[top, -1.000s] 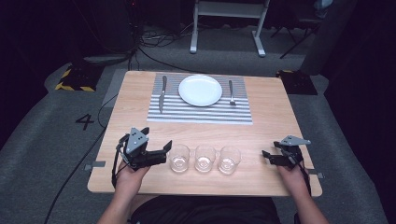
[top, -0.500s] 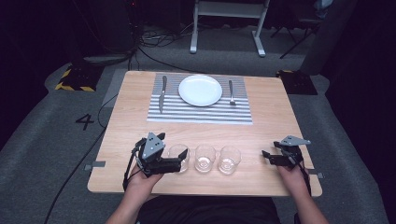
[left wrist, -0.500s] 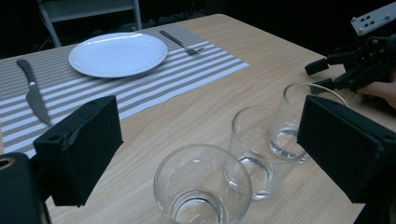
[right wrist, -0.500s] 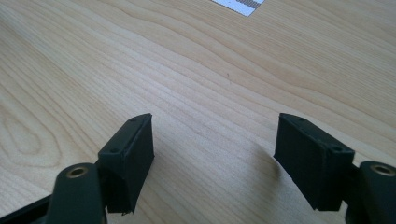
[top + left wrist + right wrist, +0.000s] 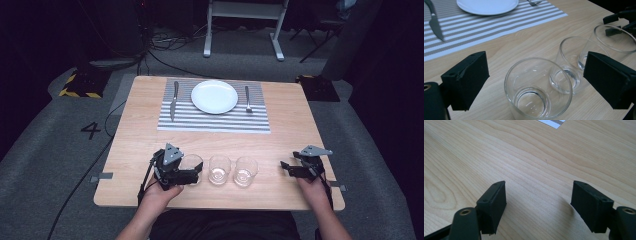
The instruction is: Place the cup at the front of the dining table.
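Observation:
Three empty clear glasses stand in a row near the table's front edge. My left gripper [image 5: 195, 171] [image 5: 536, 68] is open, and the leftmost glass [image 5: 192, 161] [image 5: 537, 92] sits between its jaws with a gap on each side. The middle glass [image 5: 220, 169] [image 5: 567, 66] and the right glass [image 5: 246, 171] [image 5: 614, 40] stand just beyond it. My right gripper [image 5: 286, 168] [image 5: 539, 197] rests low near the front right corner, open over bare wood, pointing toward the right glass and apart from it.
A striped placemat [image 5: 215, 120] lies at the far middle of the wooden table [image 5: 300, 130]. It carries a white plate [image 5: 214, 96], a knife [image 5: 173, 100] on the plate's left and a fork [image 5: 247, 98] on its right. Dark floor and cables surround the table.
My left gripper has moved right along the front edge until its open jaws stand on either side of the leftmost glass. The right gripper has stayed still.

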### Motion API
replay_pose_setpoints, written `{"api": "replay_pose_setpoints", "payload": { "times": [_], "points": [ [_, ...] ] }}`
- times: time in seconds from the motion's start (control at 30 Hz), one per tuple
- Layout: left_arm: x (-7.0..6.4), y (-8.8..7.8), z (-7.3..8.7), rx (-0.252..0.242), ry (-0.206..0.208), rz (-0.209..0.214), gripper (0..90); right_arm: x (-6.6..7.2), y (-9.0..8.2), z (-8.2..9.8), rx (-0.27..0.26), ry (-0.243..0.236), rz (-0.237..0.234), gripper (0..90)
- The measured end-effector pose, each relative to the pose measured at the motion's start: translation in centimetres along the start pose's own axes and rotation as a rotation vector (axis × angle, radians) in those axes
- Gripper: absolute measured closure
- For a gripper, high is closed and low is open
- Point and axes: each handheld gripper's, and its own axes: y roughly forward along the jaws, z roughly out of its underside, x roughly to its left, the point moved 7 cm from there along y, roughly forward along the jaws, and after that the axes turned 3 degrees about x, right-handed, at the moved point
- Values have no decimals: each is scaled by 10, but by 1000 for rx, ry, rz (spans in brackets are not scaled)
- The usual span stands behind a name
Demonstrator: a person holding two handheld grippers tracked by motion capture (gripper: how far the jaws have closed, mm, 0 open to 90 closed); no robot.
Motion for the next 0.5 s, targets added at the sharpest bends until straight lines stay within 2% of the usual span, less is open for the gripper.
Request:
{"api": "replay_pose_setpoints", "payload": {
  "times": [0.23,0.37,0.5],
  "points": [
    [-4,16,11,48,-2,17,64,0,0,0,-1,-1,0,283],
    [-2,25,20,83,-4,9,65,0,0,0,-1,-2,0,283],
    [-2,34,29,122,2,42,65,0,0,0,-1,-1,-1,283]
  ]
}}
